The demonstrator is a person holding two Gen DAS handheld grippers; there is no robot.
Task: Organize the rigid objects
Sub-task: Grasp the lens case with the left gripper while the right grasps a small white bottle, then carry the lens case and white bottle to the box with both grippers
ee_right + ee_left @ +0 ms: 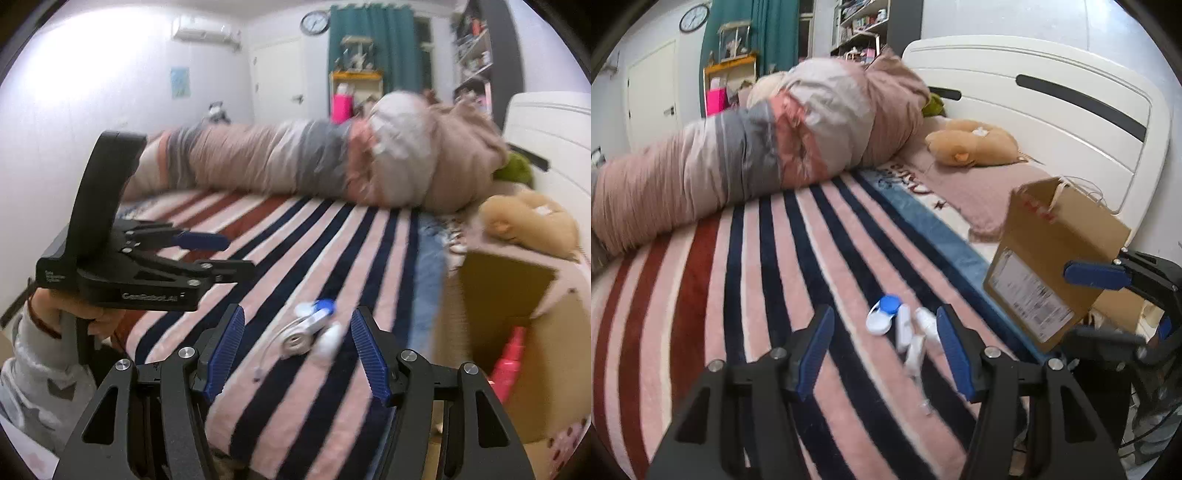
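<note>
Several small white plastic items (908, 332) and a white case with a blue round lid (884, 314) lie together on the striped blanket (775, 277). In the right wrist view they show as a blurred white and blue cluster (314, 328). My left gripper (884, 350) is open and empty, just short of the cluster. My right gripper (297, 349) is open and empty, also just short of it. A brown cardboard box (1049, 258) stands at the bed's right side; in the right wrist view the box (517, 295) is open with a pink bottle (511, 363) inside.
A rolled duvet (757, 155) lies across the far side of the bed. A tan plush toy (975, 146) lies by the white headboard (1052, 103). The right gripper shows in the left wrist view (1108, 275); the left gripper and hand show in the right wrist view (147, 266).
</note>
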